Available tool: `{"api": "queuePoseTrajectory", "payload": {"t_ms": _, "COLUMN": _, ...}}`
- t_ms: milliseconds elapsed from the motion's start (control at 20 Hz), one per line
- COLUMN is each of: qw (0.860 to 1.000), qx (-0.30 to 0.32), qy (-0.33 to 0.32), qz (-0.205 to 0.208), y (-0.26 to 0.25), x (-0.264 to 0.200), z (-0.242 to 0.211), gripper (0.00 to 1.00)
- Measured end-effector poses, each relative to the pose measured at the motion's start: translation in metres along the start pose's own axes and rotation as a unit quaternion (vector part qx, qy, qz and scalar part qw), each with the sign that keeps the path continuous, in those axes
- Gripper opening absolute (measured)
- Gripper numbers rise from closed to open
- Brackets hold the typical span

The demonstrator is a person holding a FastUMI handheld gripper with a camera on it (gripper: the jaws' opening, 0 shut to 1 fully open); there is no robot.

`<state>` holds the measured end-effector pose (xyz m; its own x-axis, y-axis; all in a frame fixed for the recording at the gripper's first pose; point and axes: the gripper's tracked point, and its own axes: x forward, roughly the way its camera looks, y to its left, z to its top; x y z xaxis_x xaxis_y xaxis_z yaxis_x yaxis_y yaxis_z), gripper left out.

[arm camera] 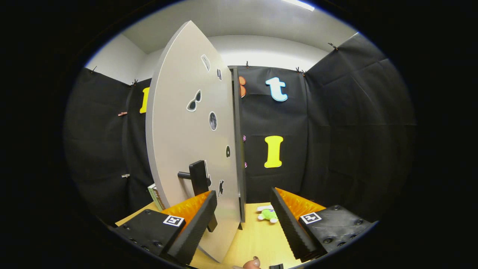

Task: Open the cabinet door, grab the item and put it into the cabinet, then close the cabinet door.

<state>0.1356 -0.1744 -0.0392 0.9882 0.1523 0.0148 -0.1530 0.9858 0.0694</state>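
Observation:
The grey cabinet door (pixel 186 142) stands swung towards me, seen almost edge-on, with several small stickers on its face. Its dark bar handle (pixel 199 183) sticks out just above and beyond my left finger. My gripper (pixel 242 209) is open, with the door's lower edge running down between the fingers, nearer the left one. Neither finger presses on anything. A small green and white plush toy (pixel 267 214) lies on the yellow table beyond the fingers, close to the right one and to the right of the door's edge. The door hides the cabinet's inside.
The yellow tabletop (pixel 254 239) stretches ahead between the fingers. A green and white box (pixel 157 197) leans behind the door at its lower left. Black cloth walls close the booth on three sides. A fingertip of a person's hand (pixel 252 263) shows under the gripper.

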Motion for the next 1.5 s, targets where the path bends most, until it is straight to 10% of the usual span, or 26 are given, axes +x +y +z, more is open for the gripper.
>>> {"api": "queuePoseTrajectory", "payload": {"t_ms": 650, "qw": 1.0, "qx": 0.012, "qy": -0.014, "qz": 0.024, "y": 0.164, "x": 0.058, "z": -0.003, "gripper": 0.97}}
{"api": "queuePoseTrajectory", "payload": {"t_ms": 1500, "qw": 1.0, "qx": -0.006, "qy": -0.006, "qz": 0.023, "y": 0.217, "x": 0.092, "z": -0.004, "gripper": 0.97}}
